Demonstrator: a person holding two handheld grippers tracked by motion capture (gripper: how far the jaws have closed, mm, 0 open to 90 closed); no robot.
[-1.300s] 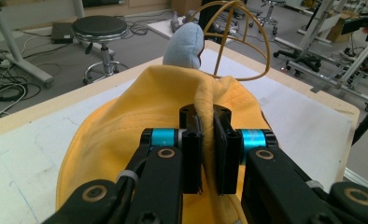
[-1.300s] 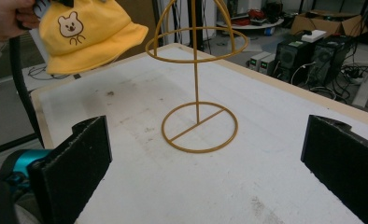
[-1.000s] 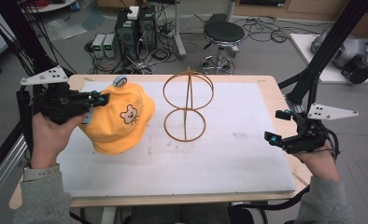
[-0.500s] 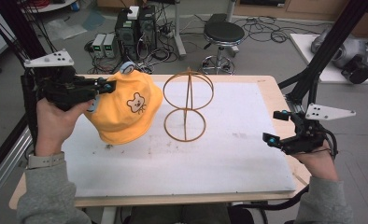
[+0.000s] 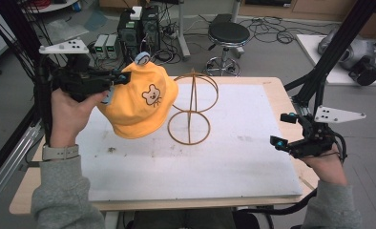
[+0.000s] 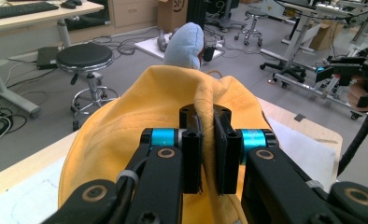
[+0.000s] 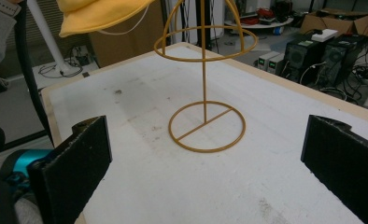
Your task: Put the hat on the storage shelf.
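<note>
Step in hand: carry phase, the left hand-held gripper (image 5: 121, 78) is clamped on a fold of the yellow hat (image 5: 141, 102), which hangs clear of the surface (image 5: 234, 162), just left of the wire stand (image 5: 192, 110) and approx. level w/ its top ring. The right hand-held gripper (image 5: 280, 130) hovers well right of the stand, jaws wide, nothing between them. Next move likely requires centring the hat opening over the stand dome, then lowering w/o tipping the stand.

No readable text, labels, brands, numbers or signs anywhere
</note>
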